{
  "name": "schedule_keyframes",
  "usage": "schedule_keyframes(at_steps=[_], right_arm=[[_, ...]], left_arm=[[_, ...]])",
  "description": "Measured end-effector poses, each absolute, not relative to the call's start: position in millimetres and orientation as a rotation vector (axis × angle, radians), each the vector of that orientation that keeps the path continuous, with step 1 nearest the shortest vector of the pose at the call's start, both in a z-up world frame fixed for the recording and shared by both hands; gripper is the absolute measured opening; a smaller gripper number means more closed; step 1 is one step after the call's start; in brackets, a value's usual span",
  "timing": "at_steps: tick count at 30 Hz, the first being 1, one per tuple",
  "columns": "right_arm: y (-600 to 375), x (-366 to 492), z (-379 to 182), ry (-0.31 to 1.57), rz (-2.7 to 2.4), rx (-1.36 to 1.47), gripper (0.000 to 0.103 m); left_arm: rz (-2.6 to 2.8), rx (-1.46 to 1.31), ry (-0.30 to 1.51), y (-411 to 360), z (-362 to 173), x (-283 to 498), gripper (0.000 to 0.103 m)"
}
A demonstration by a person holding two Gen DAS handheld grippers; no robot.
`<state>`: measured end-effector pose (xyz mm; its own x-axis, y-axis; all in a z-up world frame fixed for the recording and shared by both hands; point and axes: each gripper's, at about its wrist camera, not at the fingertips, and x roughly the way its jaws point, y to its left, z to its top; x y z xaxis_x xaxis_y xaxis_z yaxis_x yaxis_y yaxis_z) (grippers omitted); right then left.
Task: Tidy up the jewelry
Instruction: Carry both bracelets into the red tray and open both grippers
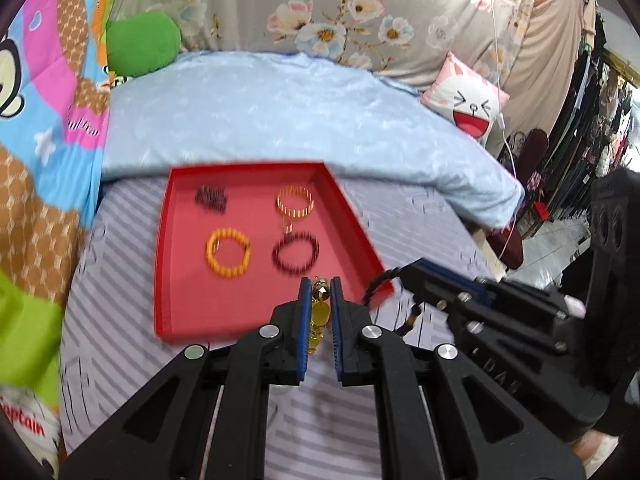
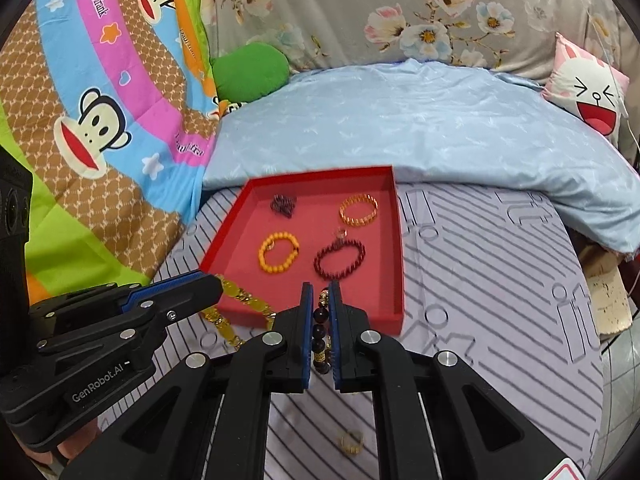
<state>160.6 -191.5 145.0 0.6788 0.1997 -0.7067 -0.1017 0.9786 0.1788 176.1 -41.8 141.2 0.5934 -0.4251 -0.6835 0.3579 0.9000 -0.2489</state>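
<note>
One striped bedsheet (image 2: 480, 264) — floral headboard (image 2: 400, 8) behind

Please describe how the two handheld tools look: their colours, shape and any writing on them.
Both tools are matte black plastic linkages joined by round silver pins. Each ends in two flat parallel fingers lined with ribbed blue pads. The left tool carries white lettering "GenRobot.AI" on its body. The right tool shows faint embossed letters, unreadable. No cables or sleeves are visible on them.

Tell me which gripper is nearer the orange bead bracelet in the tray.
Left, probably. The left gripper reaches the red tray corner on the orange bead bracelet side; the right gripper sits opposite the dark red bracelet.
</note>
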Motion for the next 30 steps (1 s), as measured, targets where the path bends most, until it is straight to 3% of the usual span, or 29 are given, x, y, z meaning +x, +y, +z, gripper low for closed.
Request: schedule_keyframes(at_steps=[7, 14, 28, 30], right_arm=[[-187.4, 203.0, 133.5, 0.842, 0.201, 0.231, 0.007], [-179.7, 228.1, 94.2, 0.931, 0.24, 0.294, 0.007], [-182.5, 232.5, 54.6, 0.991, 0.137, 0.168, 0.008], [-183.5, 231.2, 53.5, 0.987, 0.129, 0.166, 0.013]], left_arm=[[-0.452, -0.198, 0.844, -34.2, 131.3, 223.4, 0.009], [-0.389, -0.291, 0.955, -10.2, 74.2, 252.9, 0.009], [-0.255, -0.105, 0.992, -12.5, 35.6, 250.0, 0.009], [-0.233, -0.091, 0.976, -13.5, 35.5, 247.4, 0.012]])
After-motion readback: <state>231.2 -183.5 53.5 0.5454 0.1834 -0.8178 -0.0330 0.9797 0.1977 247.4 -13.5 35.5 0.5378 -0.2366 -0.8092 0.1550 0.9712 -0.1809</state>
